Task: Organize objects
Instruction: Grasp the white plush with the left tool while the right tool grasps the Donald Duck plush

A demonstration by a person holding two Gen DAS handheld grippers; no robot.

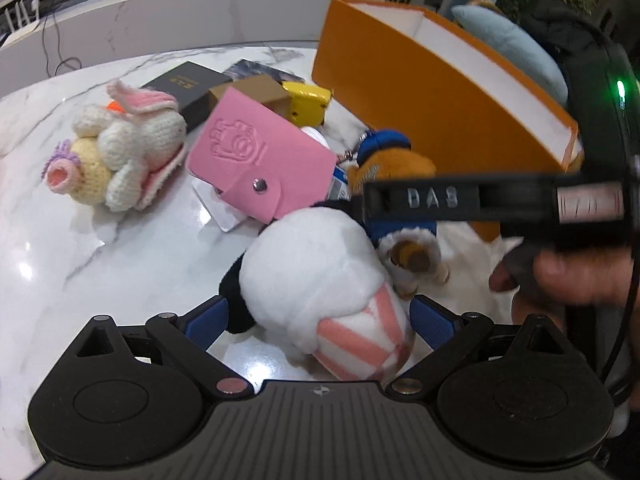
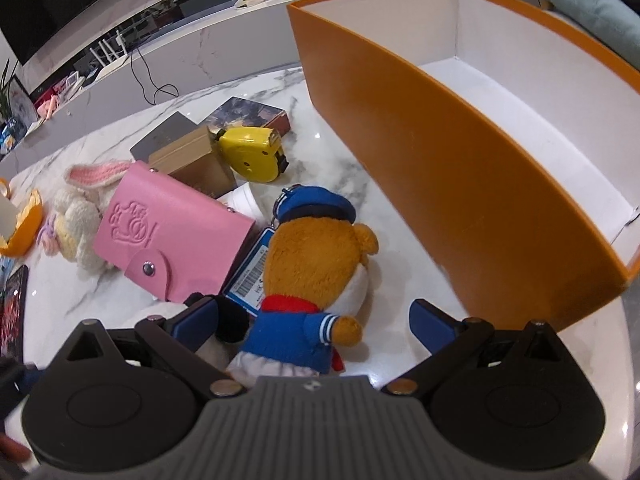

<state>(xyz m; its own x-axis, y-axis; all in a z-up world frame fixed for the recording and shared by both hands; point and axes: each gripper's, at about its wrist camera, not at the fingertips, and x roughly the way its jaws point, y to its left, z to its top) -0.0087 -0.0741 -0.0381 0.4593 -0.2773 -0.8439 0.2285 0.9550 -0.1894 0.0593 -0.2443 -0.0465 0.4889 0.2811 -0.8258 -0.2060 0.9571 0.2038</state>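
Note:
My left gripper [image 1: 320, 320] is open, its blue fingers either side of a white plush toy with pink stripes [image 1: 320, 268] lying on the marble table. My right gripper [image 2: 316, 320] is open around a brown bear plush in a blue sailor suit and cap [image 2: 316, 256], which also shows in the left wrist view [image 1: 394, 172]. The right gripper's black body [image 1: 500, 204] crosses the left wrist view above the bear. An empty orange box with a white inside [image 2: 460, 152] stands to the right, also seen in the left wrist view [image 1: 420, 100].
A pink snap wallet [image 2: 172, 236], a crocheted bunny [image 1: 124, 160], a yellow tape measure [image 2: 254, 152], a brown carton [image 2: 192, 160], dark boxes [image 1: 188, 84] and a book [image 2: 252, 114] lie on the marble table [image 1: 100, 248]. A raised marble counter runs behind.

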